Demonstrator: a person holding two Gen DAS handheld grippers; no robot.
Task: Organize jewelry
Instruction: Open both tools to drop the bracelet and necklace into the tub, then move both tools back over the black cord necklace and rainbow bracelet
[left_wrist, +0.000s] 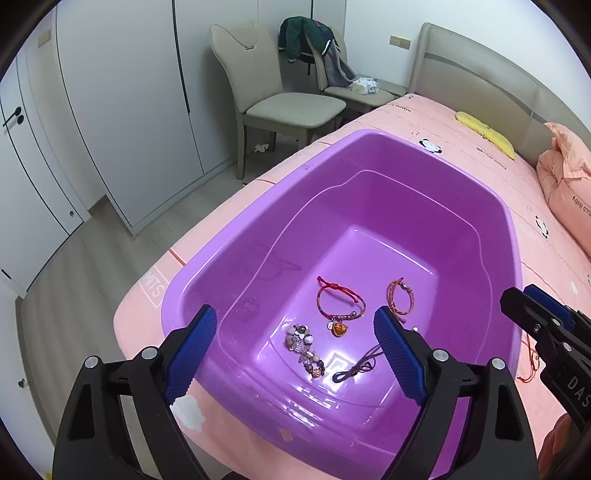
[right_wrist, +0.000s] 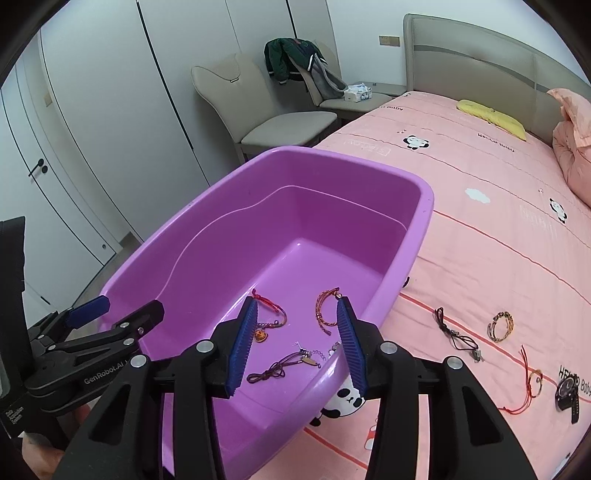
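A purple plastic tub sits on the pink bed. Inside lie a red cord bracelet with an orange heart charm, an orange braided bracelet, a beaded bracelet and a dark purple cord necklace. My left gripper is open and empty above the tub's near end. My right gripper is open and empty over the tub's near right rim. On the bed to the right lie a black cord necklace, a brown woven bracelet, a red string bracelet and a black watch.
The bed carries a yellow pillow and a pink duvet by the headboard. A beige chair and a nightstand with a jacket stand beyond the bed. White wardrobe doors line the left.
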